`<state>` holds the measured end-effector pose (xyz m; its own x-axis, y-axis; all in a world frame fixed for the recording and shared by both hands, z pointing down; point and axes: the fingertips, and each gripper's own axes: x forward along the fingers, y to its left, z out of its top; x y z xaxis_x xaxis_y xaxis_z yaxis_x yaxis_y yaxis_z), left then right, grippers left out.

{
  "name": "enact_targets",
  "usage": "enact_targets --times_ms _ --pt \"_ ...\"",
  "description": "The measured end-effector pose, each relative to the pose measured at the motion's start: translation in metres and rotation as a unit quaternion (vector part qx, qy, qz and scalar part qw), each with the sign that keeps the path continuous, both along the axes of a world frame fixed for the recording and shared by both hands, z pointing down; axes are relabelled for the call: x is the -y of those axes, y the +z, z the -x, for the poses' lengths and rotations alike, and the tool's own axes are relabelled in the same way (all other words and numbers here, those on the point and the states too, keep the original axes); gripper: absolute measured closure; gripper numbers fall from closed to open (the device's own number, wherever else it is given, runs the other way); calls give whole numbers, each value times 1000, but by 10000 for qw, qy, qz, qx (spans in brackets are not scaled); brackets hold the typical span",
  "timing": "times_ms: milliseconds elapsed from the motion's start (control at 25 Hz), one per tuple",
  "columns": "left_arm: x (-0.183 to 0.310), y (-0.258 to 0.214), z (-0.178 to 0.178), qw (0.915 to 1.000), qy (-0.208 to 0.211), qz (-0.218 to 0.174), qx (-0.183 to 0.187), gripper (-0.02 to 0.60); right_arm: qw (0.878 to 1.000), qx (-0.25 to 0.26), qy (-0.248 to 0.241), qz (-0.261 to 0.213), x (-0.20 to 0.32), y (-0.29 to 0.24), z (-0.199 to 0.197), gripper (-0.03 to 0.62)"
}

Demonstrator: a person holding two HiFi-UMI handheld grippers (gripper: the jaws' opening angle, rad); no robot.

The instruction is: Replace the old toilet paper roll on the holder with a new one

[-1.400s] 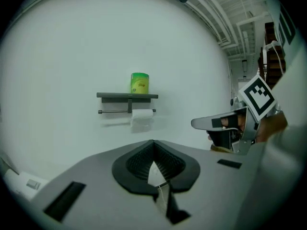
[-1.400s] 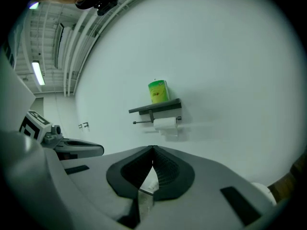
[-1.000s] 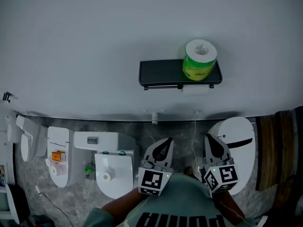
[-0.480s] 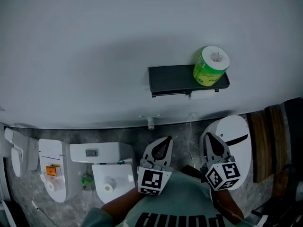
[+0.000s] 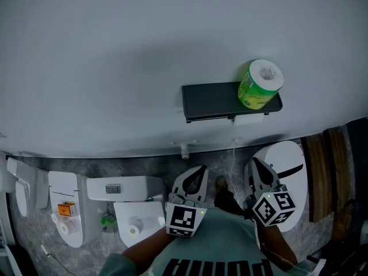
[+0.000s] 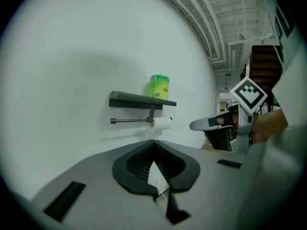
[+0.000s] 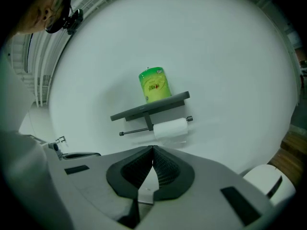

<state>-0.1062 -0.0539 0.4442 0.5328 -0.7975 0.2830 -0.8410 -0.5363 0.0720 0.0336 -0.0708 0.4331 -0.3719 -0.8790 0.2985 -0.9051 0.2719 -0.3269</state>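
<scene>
- New toilet paper roll in a green wrapper (image 7: 154, 85): stands on end on the dark grey wall shelf (image 7: 144, 110), at the shelf's right end. Long axis vertical; in the head view the open cardboard core faces up. Wrapper intact.
- Old white toilet paper roll (image 7: 170, 127): sits on the thin metal holder bar (image 7: 132, 132) just under the shelf, at the bar's right end, below the green roll. Long axis horizontal, along the wall. A short sheet hangs down against the wall.
- The bar's left stretch is bare; it is fixed to the shelf by one bracket near the middle.
- Left gripper (image 6: 153, 142): fingers pressed together, nothing between them. It is aimed at the wall, towards the shelf, and well apart from it.
- Right gripper (image 7: 153, 148): fingers pressed together, nothing between them. It points at the shelf and both rolls, also well apart from them.
- Head view: the two grippers sit side by side low in the frame, below the shelf, the right one over a white toilet lid (image 5: 293, 180).
</scene>
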Motion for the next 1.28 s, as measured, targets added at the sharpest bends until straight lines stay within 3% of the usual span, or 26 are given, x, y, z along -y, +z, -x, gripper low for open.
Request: enact_targets --times_ms 360,600,800,1040,1280 --pt "33 -5 -6 9994 -222 -32 278 577 9916 1173 -475 247 47 10 2 581" --pt "56 -6 -10 9980 -440 34 453 577 9785 1887 -684 485 77 17 -1 483" --pt "70 -7 -15 9965 -616 72 558 577 9483 2963 -710 889 100 26 -9 351" --pt "79 -4 -19 9941 -770 129 752 577 9012 4146 -497 1157 122 32 -22 319" --pt "85 -5 -17 9915 -921 87 918 577 8731 4729 -636 1000 141 24 -22 309"
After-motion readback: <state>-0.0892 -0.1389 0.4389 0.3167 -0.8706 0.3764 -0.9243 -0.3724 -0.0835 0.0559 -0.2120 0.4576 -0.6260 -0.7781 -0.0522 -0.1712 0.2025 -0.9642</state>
